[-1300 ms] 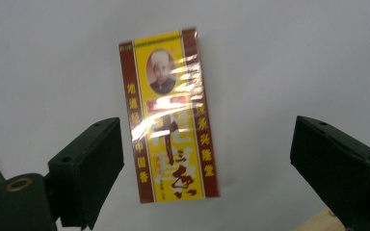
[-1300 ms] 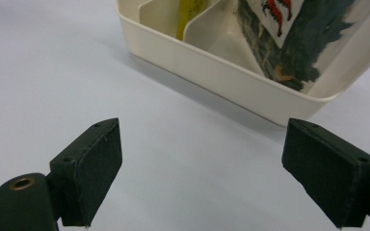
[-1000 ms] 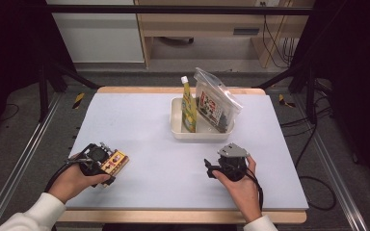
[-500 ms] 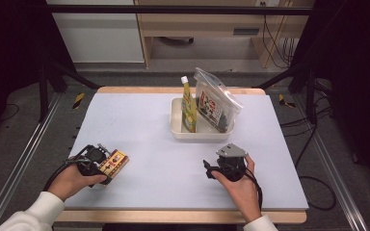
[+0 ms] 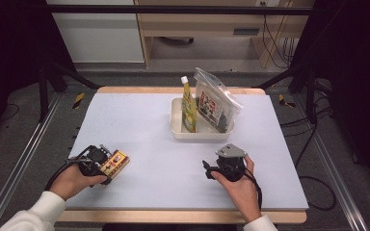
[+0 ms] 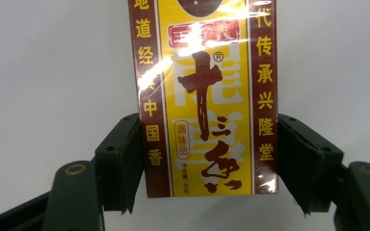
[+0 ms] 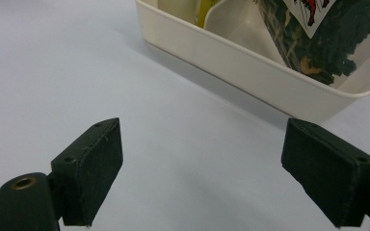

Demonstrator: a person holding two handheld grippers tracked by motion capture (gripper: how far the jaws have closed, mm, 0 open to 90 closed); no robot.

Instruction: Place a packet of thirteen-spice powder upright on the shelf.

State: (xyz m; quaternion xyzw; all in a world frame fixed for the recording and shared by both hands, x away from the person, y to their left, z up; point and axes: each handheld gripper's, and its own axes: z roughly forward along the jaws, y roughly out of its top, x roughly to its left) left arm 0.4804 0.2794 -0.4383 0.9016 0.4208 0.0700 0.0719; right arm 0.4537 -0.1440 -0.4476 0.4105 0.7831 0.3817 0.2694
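- Now your left gripper [image 6: 207, 159] has just been closing its jaws around the yellow and brown packet [image 6: 204, 96], and both jaws touch its sides.
- That packet lies flat on the table [image 5: 144, 125], near its left front corner.
- Your right gripper [image 7: 221, 178] rests with its jaws wide apart, holding nothing, just in front of the white tray [image 7: 250, 67].
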